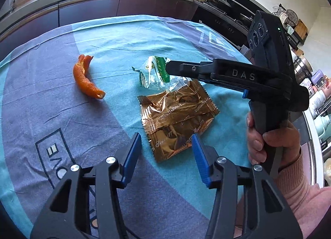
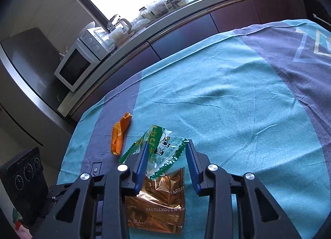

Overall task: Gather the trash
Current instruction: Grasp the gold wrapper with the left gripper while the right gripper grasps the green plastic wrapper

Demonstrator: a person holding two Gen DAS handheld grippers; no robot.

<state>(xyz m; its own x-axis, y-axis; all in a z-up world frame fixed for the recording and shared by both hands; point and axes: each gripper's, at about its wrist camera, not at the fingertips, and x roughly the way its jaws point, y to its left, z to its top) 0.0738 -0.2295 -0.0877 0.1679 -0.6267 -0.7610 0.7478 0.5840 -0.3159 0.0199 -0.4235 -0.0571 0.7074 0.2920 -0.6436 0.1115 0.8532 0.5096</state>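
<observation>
Right now both jaws gape: crinkly clear wrapper [image 2: 163, 145] between right, glossy gold wrapper [image 1: 178, 118] near left.

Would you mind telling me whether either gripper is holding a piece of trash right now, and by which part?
Nothing is held. The left gripper stands open over the gold wrapper; the right gripper straddles the clear green wrapper, pads not pressing.
</observation>
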